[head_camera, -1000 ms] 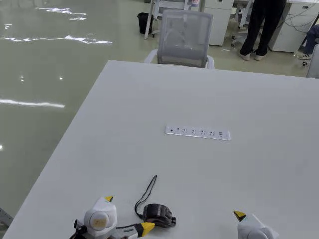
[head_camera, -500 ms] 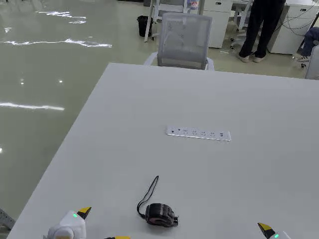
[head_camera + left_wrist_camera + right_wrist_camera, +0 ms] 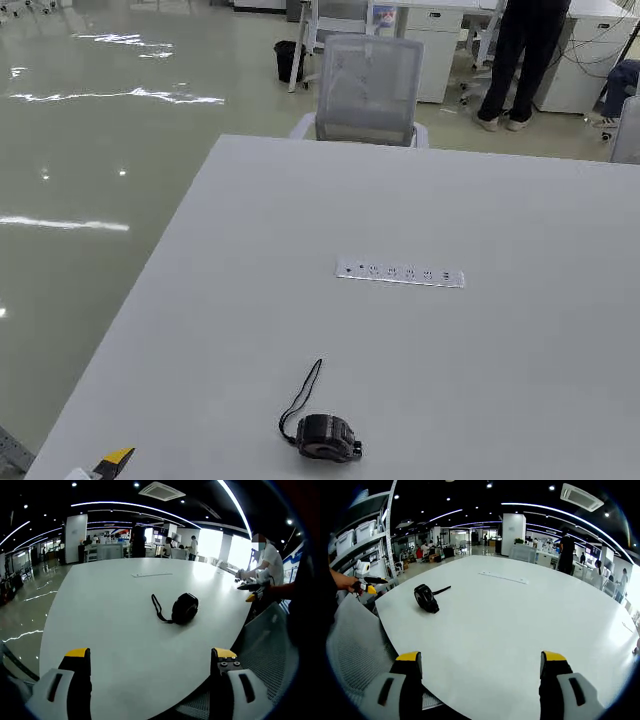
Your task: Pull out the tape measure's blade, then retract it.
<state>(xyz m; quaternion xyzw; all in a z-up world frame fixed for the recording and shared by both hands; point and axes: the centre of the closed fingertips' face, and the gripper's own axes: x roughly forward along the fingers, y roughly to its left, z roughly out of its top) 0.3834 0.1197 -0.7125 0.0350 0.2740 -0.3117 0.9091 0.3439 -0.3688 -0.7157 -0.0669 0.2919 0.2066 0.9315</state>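
Observation:
A black tape measure with a black wrist strap lies on the white table near its front edge, blade fully inside. My left gripper is open and empty, back at the table's near-left edge, well short of the tape measure. One yellow fingertip of it pokes in at the bottom left of the head view. My right gripper is open and empty too, off to the right of the tape measure and well clear of it.
A white power strip lies flat mid-table. A grey mesh chair stands at the far edge, with a person standing behind it. Another mesh chair back sits close by at the near side.
Both grippers have drawn back toward the near edge and mostly left the head view. The left one was right beside the tape measure before. The tape measure has stayed put.

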